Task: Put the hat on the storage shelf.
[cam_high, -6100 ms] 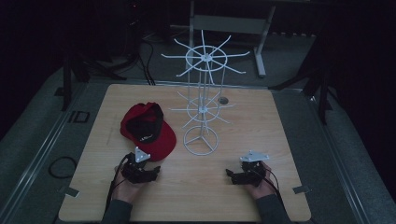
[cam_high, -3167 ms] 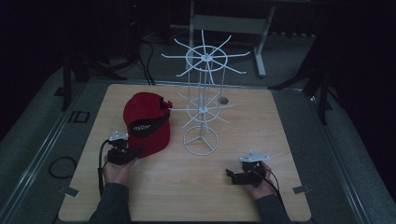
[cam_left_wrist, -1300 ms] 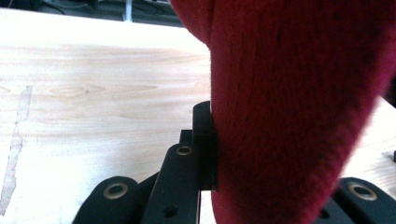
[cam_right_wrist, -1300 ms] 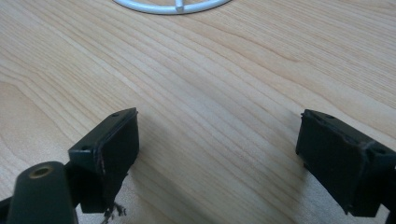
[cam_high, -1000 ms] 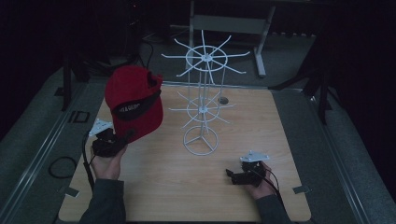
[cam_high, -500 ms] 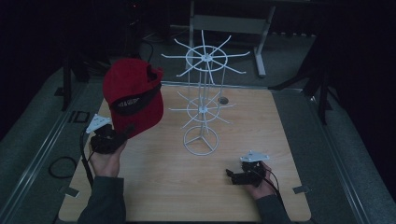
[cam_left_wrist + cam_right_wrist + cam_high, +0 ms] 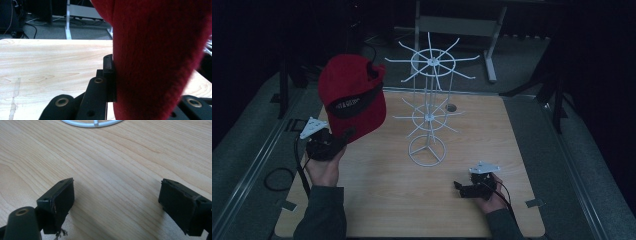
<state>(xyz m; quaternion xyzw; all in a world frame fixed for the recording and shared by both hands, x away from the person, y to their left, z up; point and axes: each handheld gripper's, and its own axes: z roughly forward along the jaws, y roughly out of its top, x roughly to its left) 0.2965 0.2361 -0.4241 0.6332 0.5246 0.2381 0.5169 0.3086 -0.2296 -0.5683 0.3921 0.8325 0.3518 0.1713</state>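
A red cap with a black band hangs in the air at the left of the table, held by its brim. My left gripper is shut on the brim's lower edge, and in the left gripper view the red cap sits pressed between the jaws. A white wire rack with spoke arms stands mid-table, to the right of the cap. My right gripper rests open on the wood near the front right; in the right gripper view its fingers stand wide apart with bare wood between, and the rack's ring base lies ahead.
The wooden table has bare wood in front of the rack. A cable loops on the grey floor at the left. A metal stand rises behind the table's far edge.
My left gripper has taken hold of the cap on the table and lifted it up and to the left, tilting it upright. The right gripper has stayed still.
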